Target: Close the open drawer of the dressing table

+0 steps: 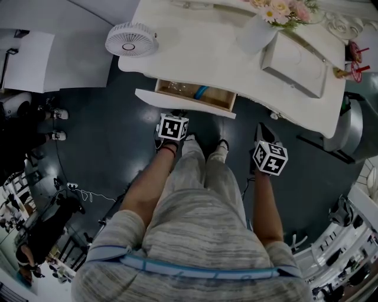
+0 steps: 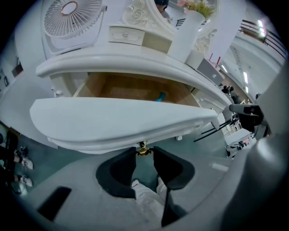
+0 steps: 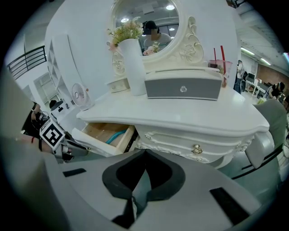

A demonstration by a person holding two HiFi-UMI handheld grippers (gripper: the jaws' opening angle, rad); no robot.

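The drawer (image 1: 195,97) hangs open under the left end of the bench's (image 1: 212,47) front edge. The left gripper (image 2: 144,153) pinches its small gold knob (image 2: 143,148). The right gripper (image 3: 143,155) is pressed together, empty. A hold that slight could slip off the knob, and a skewed push might jam the drawer crooked.

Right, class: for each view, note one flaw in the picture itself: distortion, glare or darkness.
Head view: the floor is dark, the dressing table washed out. Left gripper view: the near drawer front looms large, corners black. Right gripper view: ceiling lights glare in the mirror.
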